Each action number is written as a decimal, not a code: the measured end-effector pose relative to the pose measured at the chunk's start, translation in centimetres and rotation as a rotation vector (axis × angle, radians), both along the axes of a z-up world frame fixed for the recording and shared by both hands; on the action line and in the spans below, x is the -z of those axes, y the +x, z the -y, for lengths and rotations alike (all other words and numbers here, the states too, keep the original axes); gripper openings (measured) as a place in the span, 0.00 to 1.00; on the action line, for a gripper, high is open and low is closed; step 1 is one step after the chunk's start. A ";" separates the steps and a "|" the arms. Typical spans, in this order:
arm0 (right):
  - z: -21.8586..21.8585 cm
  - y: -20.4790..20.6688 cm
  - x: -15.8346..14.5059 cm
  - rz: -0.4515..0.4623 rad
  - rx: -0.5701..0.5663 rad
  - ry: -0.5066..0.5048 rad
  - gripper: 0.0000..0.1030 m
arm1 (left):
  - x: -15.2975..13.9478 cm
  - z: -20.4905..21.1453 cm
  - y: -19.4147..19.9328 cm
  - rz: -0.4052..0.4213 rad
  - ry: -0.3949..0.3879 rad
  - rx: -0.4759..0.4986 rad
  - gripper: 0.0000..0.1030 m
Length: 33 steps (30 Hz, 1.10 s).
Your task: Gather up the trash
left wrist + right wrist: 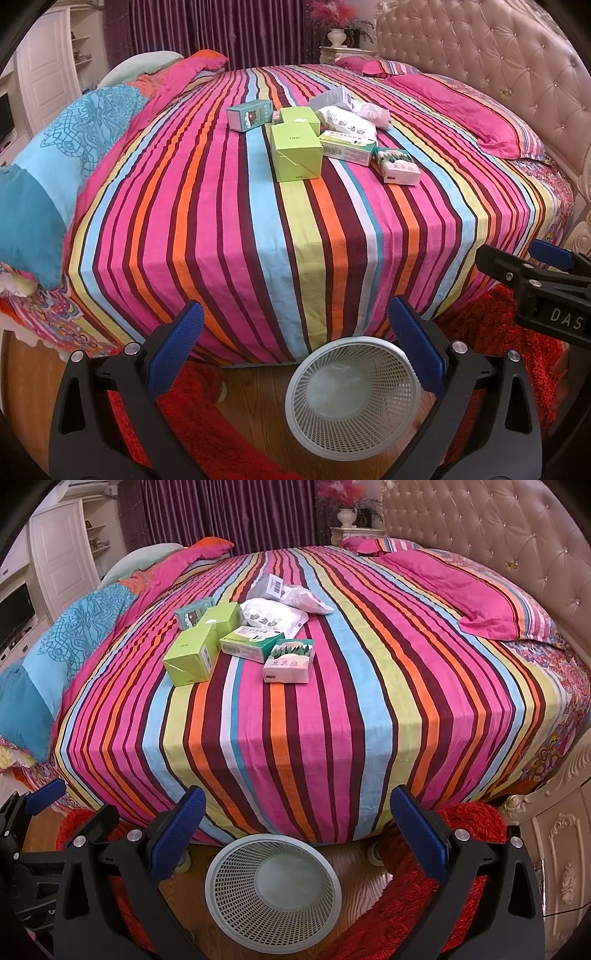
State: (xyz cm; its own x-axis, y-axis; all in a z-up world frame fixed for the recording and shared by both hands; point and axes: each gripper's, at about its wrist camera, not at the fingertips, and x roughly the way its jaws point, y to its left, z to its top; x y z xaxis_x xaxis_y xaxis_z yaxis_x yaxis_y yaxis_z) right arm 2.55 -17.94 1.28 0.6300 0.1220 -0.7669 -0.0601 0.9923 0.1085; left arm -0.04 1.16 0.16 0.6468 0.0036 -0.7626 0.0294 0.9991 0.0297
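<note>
Left wrist view: trash boxes (pixel 295 153) lie well beyond left tool (pixel 295 354)

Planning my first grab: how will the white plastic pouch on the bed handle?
The white plastic pouch looks soft and wrinkled, so it will probably sag and crumple. Its glossy film may slip. It partly overlaps a green-and-white carton, which may shift.

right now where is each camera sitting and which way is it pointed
Left wrist: on the left gripper, low at the bed's near edge, facing across the striped bed toward the boxes and packets; its open blue fingers show, the right gripper at right.
Right wrist: on the right gripper, slightly further right, same heading; its open fingers show, the left gripper at left.
Shared: bed, trash pile, white mesh basket on the floor, tufted headboard.
</note>
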 end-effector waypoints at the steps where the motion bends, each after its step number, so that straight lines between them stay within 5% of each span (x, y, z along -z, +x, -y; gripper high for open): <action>1: 0.0 0.0 0.0 0.001 0.000 0.000 0.93 | -0.1 0.0 0.0 0.000 0.000 -0.001 0.94; 33: -0.6 0.2 -0.7 0.050 -0.038 -0.009 0.93 | -0.5 -0.1 1.1 -0.004 -0.034 -0.017 0.94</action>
